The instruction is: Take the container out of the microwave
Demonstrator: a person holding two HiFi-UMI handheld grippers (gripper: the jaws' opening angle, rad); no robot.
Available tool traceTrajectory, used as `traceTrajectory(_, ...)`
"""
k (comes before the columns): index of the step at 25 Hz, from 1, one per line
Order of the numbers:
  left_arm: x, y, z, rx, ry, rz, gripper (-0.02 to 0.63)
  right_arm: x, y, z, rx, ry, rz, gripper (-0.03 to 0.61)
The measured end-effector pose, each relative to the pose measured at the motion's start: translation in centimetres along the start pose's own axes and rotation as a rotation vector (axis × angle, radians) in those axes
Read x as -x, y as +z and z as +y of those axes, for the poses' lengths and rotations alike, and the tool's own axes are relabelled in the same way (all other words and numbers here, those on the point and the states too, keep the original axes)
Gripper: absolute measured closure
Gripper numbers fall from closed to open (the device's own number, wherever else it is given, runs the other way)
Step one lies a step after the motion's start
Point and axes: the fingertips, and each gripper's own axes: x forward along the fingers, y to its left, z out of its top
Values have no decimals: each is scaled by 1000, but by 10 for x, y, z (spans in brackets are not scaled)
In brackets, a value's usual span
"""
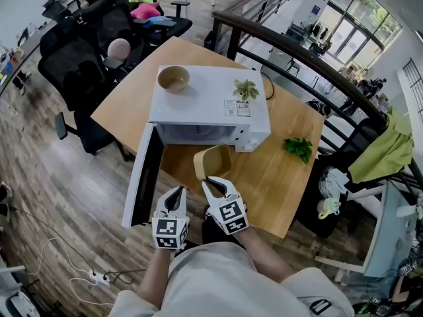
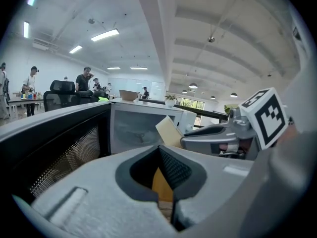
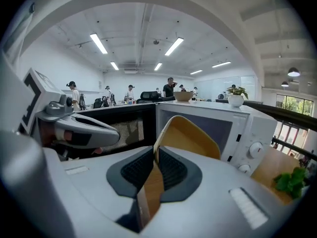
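Observation:
The white microwave (image 1: 208, 104) stands on a wooden table (image 1: 291, 183) with its door (image 1: 142, 177) swung open to the left. My right gripper (image 1: 213, 185) is shut on the rim of a tan square container (image 1: 213, 162), which it holds tilted just outside the oven's opening. In the right gripper view the container (image 3: 190, 135) rises from between the pads, with the microwave (image 3: 223, 123) behind it. My left gripper (image 1: 177, 193) is beside the right one, in front of the door, shut with nothing in it. In the left gripper view the container (image 2: 168, 131) shows ahead.
On top of the microwave sit a brown bowl (image 1: 173, 78) and a small potted plant (image 1: 246, 89). A green sprig (image 1: 299, 148) lies on the table to the right. Black office chairs (image 1: 86, 78) stand at the left, and a dark railing (image 1: 297, 51) runs behind.

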Motion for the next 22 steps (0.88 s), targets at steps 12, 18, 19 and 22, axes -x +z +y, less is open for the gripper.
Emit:
traceTrajectory(12, 5, 10, -15, -20, -50, -31, 609, 29, 0, 1, -61, -68, -57, 541)
traceTrajectory(18, 6, 27, -20, -40, -70, -62, 611, 42, 14, -2, -77, -98, -102, 545)
traceTrajectory(19, 5, 30, -21, -44, -75, -66, 611, 44, 15, -2, -79, -104, -108, 545)
traceTrajectory(22, 5, 37, -24, -51, -89, -82, 611, 49, 19, -2, -71, -122, -127, 545)
